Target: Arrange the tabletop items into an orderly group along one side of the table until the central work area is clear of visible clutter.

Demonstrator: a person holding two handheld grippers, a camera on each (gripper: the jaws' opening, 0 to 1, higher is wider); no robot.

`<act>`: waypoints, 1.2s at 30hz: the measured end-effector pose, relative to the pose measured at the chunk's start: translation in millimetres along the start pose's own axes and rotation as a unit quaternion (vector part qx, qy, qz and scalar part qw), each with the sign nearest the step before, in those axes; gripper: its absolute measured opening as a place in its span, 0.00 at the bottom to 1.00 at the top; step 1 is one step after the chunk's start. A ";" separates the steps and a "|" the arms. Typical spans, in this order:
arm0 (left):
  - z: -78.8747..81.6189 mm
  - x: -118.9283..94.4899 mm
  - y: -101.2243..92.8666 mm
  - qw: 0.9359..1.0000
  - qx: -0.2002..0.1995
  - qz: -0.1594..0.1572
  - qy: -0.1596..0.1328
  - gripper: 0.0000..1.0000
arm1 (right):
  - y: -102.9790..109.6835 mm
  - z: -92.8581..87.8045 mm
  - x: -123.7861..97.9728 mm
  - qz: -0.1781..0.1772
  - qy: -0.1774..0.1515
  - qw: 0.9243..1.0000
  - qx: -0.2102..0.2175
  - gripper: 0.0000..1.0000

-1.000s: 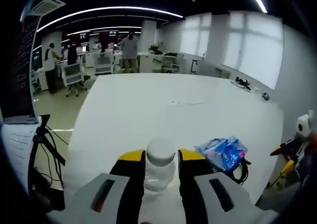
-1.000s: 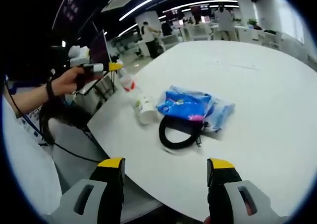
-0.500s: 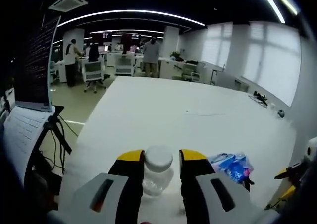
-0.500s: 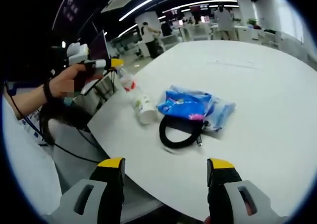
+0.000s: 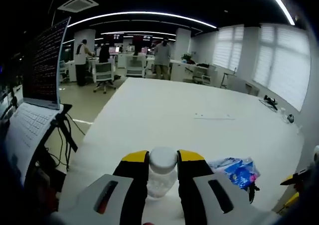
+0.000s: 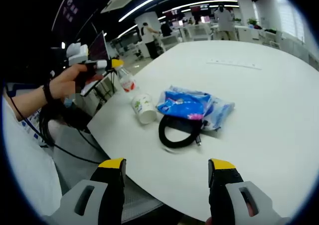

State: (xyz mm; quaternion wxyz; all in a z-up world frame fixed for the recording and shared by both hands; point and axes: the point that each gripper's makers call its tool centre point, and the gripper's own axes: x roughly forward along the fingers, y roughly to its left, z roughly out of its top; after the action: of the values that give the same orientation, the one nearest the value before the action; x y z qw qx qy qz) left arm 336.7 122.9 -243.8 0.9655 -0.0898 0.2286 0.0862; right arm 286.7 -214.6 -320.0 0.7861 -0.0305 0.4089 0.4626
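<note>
My left gripper (image 5: 162,159) is shut on a clear plastic bottle (image 5: 162,172) with a white cap, held over the white table (image 5: 164,115) near its edge. In the right gripper view that same bottle (image 6: 125,80) hangs at the table's left rim in the left gripper (image 6: 107,65), gripped by a person's hand. A paper cup (image 6: 143,108) lies on its side beside a blue plastic packet (image 6: 192,107) and a coiled black cable (image 6: 178,131). My right gripper (image 6: 167,166) stands open, short of the cable. The blue packet (image 5: 235,168) also shows in the left gripper view.
An open laptop (image 5: 37,85) on a stand with dangling cables sits to the left of the table. Office desks, chairs and standing people (image 5: 162,56) fill the far room. Small dark items (image 5: 271,103) lie at the table's far right edge.
The left gripper's view has shifted, bringing more of the laptop into sight, with the bottle still between its jaws. In the right gripper view the bottle has shifted slightly; cup, packet and cable barely moved.
</note>
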 end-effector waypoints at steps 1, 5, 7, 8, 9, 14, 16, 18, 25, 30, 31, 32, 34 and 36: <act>0.0 -0.2 -2.1 1.000 0.013 -0.014 0.001 0.20 | 0.4 0.0 -0.3 0.000 0.000 1.000 0.000 0.68; -1.4 -1.8 -1.9 0.998 0.036 -0.051 0.007 0.20 | 1.7 1.4 -0.5 0.001 -0.001 1.000 -0.001 0.69; -3.0 -3.0 -5.1 0.996 0.056 -0.072 0.011 0.20 | 1.4 2.1 0.2 0.002 -0.002 1.000 -0.001 0.69; -3.4 -3.2 -5.8 0.995 0.063 -0.077 0.014 0.20 | 0.8 2.5 0.3 0.001 -0.002 1.000 0.000 0.69; -4.5 -4.1 -5.9 0.994 0.069 -0.086 0.016 0.20 | 0.4 3.0 0.4 0.001 -0.003 1.000 0.000 0.69; -5.7 -4.7 -12.2 0.984 0.121 -0.131 0.021 0.20 | 2.7 6.5 1.6 0.004 -0.008 1.000 0.004 0.69; -6.6 -5.4 -11.4 0.981 0.125 -0.147 0.025 0.20 | 3.7 6.5 2.0 0.005 -0.006 1.000 0.002 0.69; -6.7 -3.0 -8.5 0.977 0.138 -0.162 0.027 0.20 | 4.2 6.7 2.7 0.006 -0.006 1.000 0.002 0.69; -8.8 -2.2 -10.8 0.967 0.153 -0.201 0.033 0.20 | 6.9 6.7 2.7 0.005 -0.005 1.000 0.002 0.69; -11.2 -0.8 -8.6 0.964 0.156 -0.212 0.034 0.20 | 6.3 6.3 1.8 0.002 -0.007 1.000 0.004 0.69; -11.4 0.4 -6.8 0.964 0.154 -0.212 0.034 0.20 | 6.5 6.2 1.6 0.001 -0.008 1.000 0.005 0.69; -11.5 0.6 -6.6 0.965 0.153 -0.212 0.034 0.20 | 6.6 6.0 1.0 0.000 -0.008 1.000 0.006 0.69; -12.9 0.0 -8.2 0.966 0.149 -0.210 0.036 0.21 | 7.3 5.8 1.0 -0.002 -0.007 1.000 0.006 0.69; -11.6 -1.6 -12.6 0.970 0.133 -0.203 0.033 0.21 | 7.6 6.1 1.3 -0.002 -0.008 1.000 0.007 0.69</act>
State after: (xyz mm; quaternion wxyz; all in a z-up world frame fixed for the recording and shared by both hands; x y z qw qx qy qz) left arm 333.0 108.0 -251.7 0.9581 -0.0080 0.2465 -0.1458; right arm 285.0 -206.8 -314.3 0.7905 -0.0218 0.4056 0.4583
